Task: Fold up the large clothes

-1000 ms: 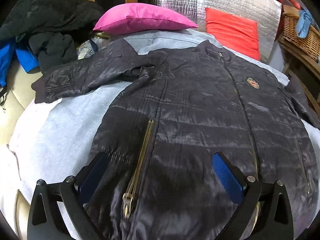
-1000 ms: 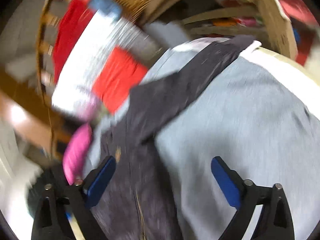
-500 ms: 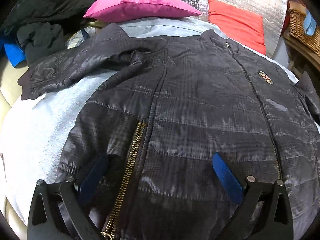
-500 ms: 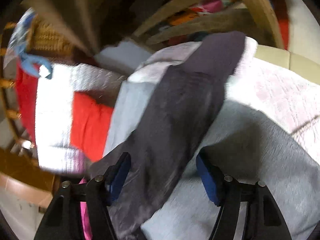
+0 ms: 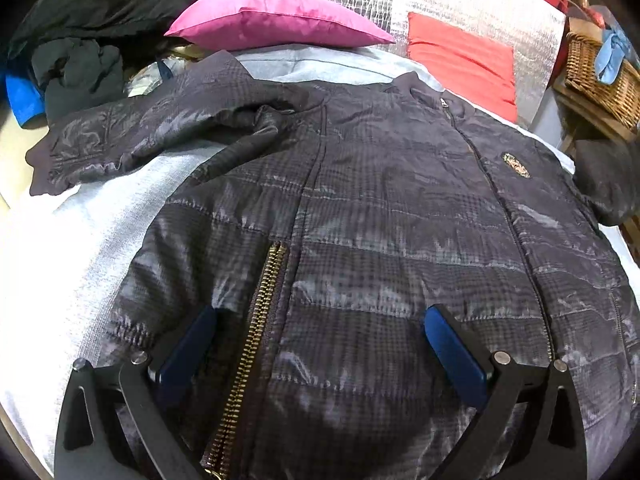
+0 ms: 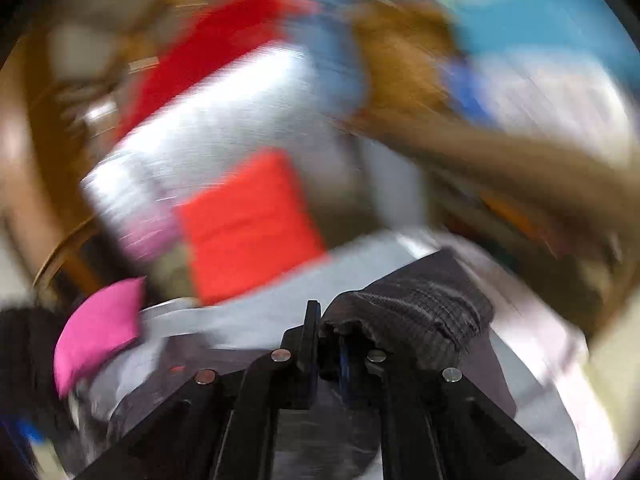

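The dark quilted puffy jacket point(image 5: 400, 216) lies flat on the grey-sheeted bed point(image 5: 72, 248), not folded yet; the left tongs point(image 5: 316, 344) gape wide and empty, the right tongs point(image 6: 330, 344) pinch its sleeve point(image 6: 416, 312).

Right wrist view: motion blur smears the red cushion point(image 6: 248, 224) and everything behind it beyond identification. Left wrist view: the jacket point(image 5: 380, 240) hem and right sleeve point(image 5: 608, 184) run past the frame edges.

Right gripper point(image 6: 329, 338) jaws closed on a bunched fold of dark jacket sleeve point(image 6: 420, 312); background motion-blurred, red cushion point(image 6: 248, 224) and pink pillow point(image 6: 96, 328) discernible
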Action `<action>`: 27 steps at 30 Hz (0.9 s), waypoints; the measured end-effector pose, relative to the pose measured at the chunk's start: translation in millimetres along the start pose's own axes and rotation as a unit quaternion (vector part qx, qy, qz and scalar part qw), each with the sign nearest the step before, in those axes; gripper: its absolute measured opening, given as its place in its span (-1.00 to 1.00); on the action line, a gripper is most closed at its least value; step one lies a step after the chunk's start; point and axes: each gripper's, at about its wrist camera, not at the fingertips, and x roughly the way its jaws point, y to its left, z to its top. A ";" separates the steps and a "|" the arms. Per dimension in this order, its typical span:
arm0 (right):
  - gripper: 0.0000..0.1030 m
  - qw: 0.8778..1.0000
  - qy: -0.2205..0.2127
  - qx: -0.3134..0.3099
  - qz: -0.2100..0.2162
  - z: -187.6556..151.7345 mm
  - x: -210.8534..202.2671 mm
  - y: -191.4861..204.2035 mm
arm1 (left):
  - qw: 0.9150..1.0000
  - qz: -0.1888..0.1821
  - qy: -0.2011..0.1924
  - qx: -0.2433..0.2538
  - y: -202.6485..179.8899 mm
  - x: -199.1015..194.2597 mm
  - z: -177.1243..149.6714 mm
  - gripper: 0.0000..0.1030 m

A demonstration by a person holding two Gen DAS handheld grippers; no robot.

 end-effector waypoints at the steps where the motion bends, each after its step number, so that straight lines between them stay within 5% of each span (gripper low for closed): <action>1: -0.84 0.999 -0.010 -0.032 0.014 2.7 -5.6 29.6 | 1.000 -0.002 -0.001 -0.002 0.6 -0.7 -0.3 1.00; 4: -0.83 0.982 -0.034 -0.168 0.075 -19.0 -26.5 150.2 | 1.000 -0.008 -0.004 -0.006 2.2 -1.6 0.2 1.00; 7: -0.64 0.954 0.037 -0.260 0.144 -90.5 -12.7 242.4 | 1.000 -0.013 -0.005 -0.009 3.3 -1.9 0.4 1.00; 9: 0.84 0.940 0.113 -0.273 0.169 -142.4 15.4 267.2 | 1.000 -0.016 -0.006 -0.011 3.7 -2.6 0.1 1.00; 14: 0.87 0.942 0.221 -0.199 0.156 -232.3 45.6 237.4 | 1.000 -0.025 -0.009 -0.017 6.3 -4.2 -0.9 1.00; 21: 0.87 0.962 0.216 -0.074 0.149 -235.4 15.7 142.1 | 0.999 -0.041 0.014 -0.030 10.3 -9.9 10.9 1.00; 27: 0.87 0.964 0.210 -0.002 0.166 -251.2 5.3 93.7 | 0.986 -0.125 0.039 -0.101 16.0 -24.9 68.6 1.00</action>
